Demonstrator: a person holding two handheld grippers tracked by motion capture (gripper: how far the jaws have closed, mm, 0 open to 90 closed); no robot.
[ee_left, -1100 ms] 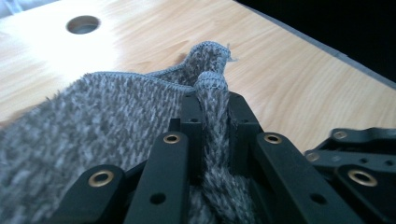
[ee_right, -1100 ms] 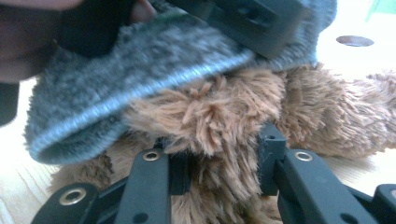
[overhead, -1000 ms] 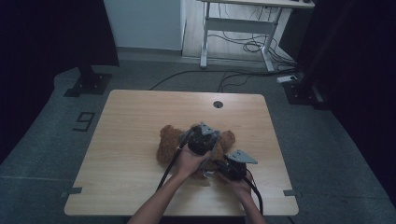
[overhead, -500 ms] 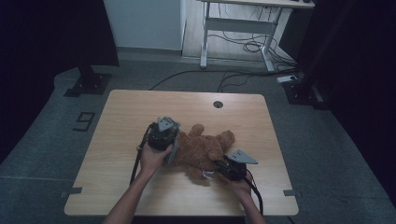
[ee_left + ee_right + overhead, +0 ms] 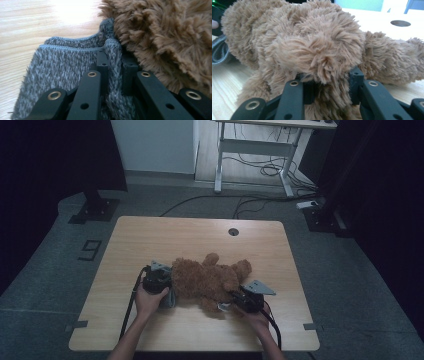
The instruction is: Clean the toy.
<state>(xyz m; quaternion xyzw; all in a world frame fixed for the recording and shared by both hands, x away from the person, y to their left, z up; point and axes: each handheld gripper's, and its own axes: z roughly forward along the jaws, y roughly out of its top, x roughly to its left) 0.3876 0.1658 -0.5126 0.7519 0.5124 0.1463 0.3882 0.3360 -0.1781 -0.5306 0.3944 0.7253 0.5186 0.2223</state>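
Note:
A brown plush teddy bear lies on its side in the middle of the wooden table. At its left end lies a grey knitted garment. My left gripper is shut on a fold at the hem of that grey knit, right beside the bear's fur. My right gripper sits at the bear's near right side. Its jaws have just been closing, and its pads press on a tuft of the bear's limb. The grey knit also shows at the far left of the right gripper view.
A round cable hole sits near the table's far edge. Bare wood lies left of and beyond the bear. On the floor behind stand a white desk frame with loose cables and a black stand base.
My left hand has swung from above the bear to its left end and come down to the table, carrying the grey knit. The right hand has kept its place at the bear.

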